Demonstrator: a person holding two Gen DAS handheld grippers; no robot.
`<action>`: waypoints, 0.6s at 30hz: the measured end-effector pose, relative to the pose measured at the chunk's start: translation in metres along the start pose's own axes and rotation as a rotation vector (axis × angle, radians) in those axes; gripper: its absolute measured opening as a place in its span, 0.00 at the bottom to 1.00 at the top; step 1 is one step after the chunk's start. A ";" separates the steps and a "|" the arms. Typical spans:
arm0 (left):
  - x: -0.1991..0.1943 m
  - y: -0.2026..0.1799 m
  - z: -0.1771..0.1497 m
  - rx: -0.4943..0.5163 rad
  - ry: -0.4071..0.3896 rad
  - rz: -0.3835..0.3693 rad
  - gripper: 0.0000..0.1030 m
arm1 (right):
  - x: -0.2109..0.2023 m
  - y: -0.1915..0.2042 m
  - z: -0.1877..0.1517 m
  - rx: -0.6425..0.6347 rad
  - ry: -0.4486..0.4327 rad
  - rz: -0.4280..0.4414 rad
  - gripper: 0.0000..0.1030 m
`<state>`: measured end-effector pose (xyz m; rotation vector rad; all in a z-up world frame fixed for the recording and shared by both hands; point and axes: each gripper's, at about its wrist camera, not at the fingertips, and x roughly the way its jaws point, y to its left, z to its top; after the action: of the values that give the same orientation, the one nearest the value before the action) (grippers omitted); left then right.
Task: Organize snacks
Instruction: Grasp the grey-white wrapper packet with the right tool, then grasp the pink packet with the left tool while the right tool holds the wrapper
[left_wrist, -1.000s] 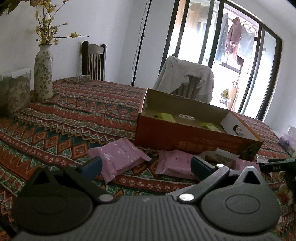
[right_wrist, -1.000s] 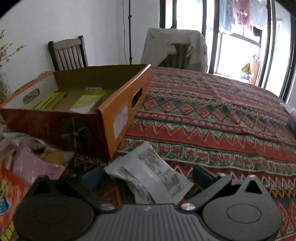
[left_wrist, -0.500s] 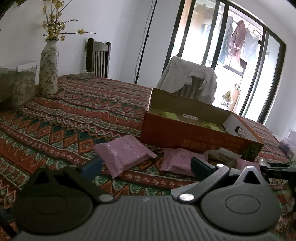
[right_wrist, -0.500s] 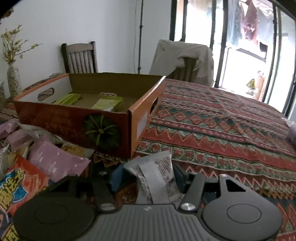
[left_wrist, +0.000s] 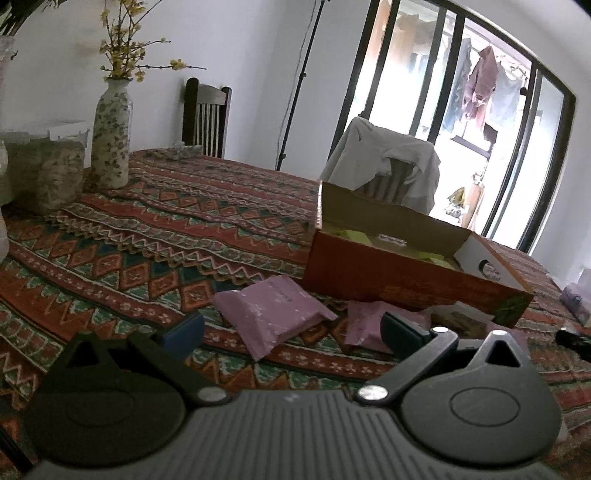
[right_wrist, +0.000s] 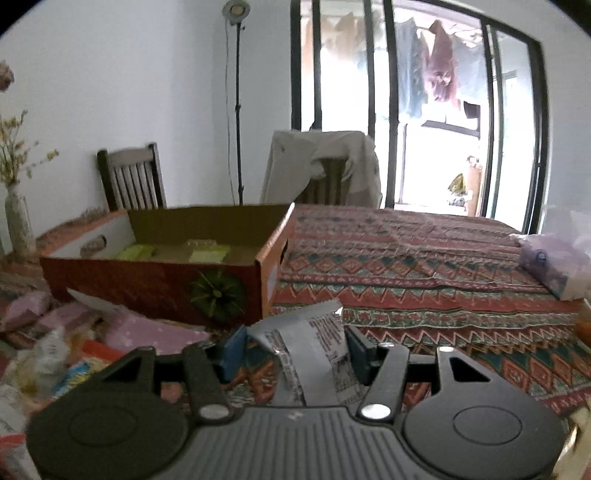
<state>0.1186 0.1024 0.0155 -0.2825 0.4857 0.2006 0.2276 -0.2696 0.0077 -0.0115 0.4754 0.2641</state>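
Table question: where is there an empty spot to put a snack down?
Bare tablecloth lies between the vase and the cardboard box, and right of the box toward the purple bag. The box floor between the green packets has room. In front of the box, pink packets crowd it.

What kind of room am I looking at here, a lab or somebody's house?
Most likely a home dining room. A table under a patterned tablecloth has wooden chairs around it, a floral vase of yellow blossoms stands on it, and laundry hangs outside the glass doors.
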 end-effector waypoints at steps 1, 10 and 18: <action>0.002 0.002 0.001 0.006 0.005 0.004 1.00 | -0.005 0.002 0.000 0.007 -0.010 0.002 0.55; 0.020 0.014 0.009 0.103 0.054 0.050 1.00 | -0.022 0.022 -0.013 0.029 -0.032 0.012 0.55; 0.065 0.007 0.022 0.227 0.130 0.009 1.00 | -0.021 0.028 -0.017 0.034 -0.021 -0.022 0.55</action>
<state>0.1827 0.1238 0.0014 -0.0717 0.6330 0.1346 0.1947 -0.2490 0.0032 0.0190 0.4590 0.2341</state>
